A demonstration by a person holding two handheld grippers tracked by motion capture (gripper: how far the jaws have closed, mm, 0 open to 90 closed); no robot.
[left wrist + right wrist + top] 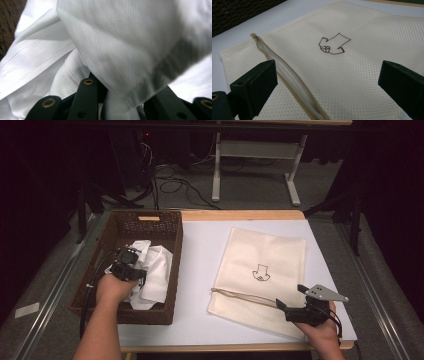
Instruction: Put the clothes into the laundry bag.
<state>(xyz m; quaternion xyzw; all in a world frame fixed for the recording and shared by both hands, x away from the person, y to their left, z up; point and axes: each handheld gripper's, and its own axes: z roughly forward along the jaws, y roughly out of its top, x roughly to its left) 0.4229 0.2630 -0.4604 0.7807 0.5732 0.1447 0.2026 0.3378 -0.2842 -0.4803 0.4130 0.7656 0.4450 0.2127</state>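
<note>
A brown wicker basket [176,265] at the table's left holds a crumpled white cloth [158,270]. My left gripper [133,251] is down inside the basket, its jaws drawn in on a fold of the white cloth [125,37] that bunches between them [122,102]. At the right, a cream mesh bag [265,252] lies flat, with a brown arrow drawing [260,272] and a zipper [240,295] along its near edge. My right gripper [291,296] hovers open over the bag's near right corner, and the zipper [287,72] runs between its jaws [328,67] with nothing held.
The white table sheet [200,270] shows bare between basket and bag. The basket's wall [237,15] is seen beyond the bag in the right gripper view. Past the table's far edge are a white table frame [216,170] and cables [175,182] on the floor.
</note>
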